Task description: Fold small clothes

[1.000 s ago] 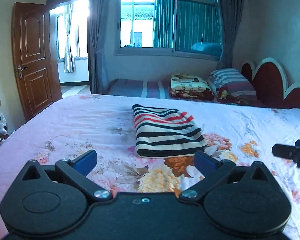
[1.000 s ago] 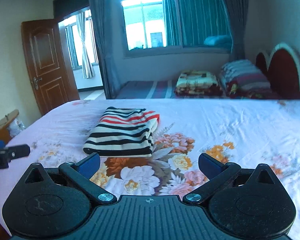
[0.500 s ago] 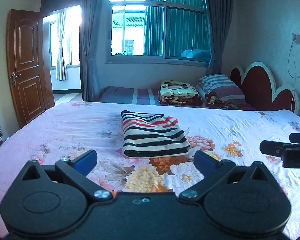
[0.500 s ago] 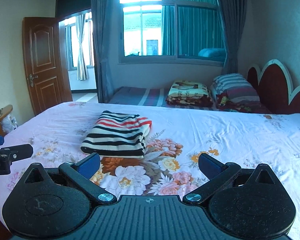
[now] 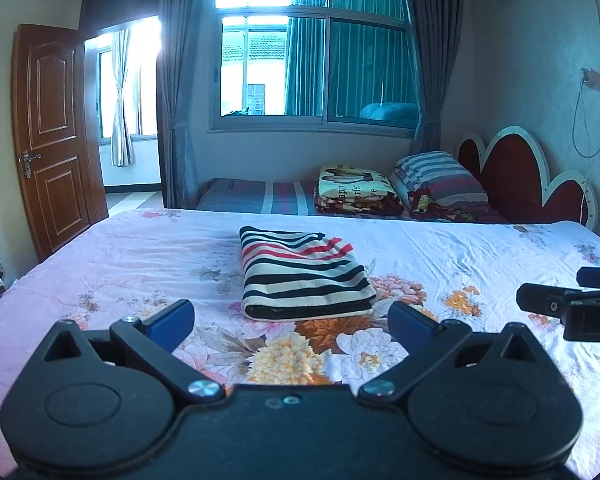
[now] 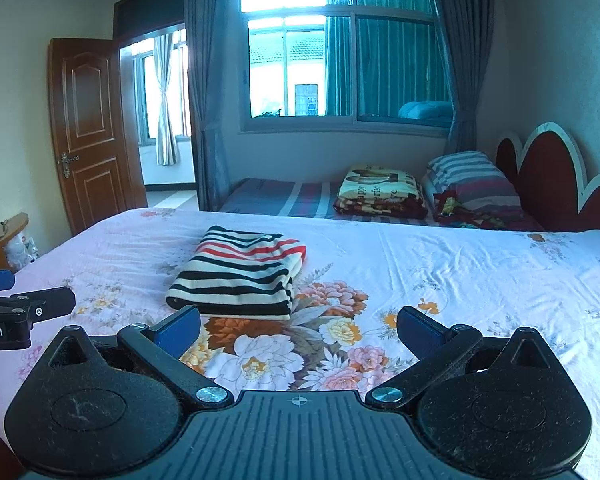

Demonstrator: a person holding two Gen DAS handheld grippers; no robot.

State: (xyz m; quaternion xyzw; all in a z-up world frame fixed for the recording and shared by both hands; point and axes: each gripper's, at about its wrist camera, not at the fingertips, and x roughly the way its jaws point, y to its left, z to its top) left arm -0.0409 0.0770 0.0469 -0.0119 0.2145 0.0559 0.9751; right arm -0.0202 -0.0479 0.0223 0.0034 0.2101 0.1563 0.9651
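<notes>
The striped garment (image 5: 300, 276) lies as a compact folded rectangle on the flowered bed sheet (image 5: 100, 264), squared off near the middle of the bed, which suggests the folding is done. The left gripper (image 5: 290, 322) hangs short of it with its jaws spread wide and holding nothing; the right gripper (image 6: 298, 326) does the same beside it. Both sit clear of the cloth, likely so as not to disturb the fold.
</notes>
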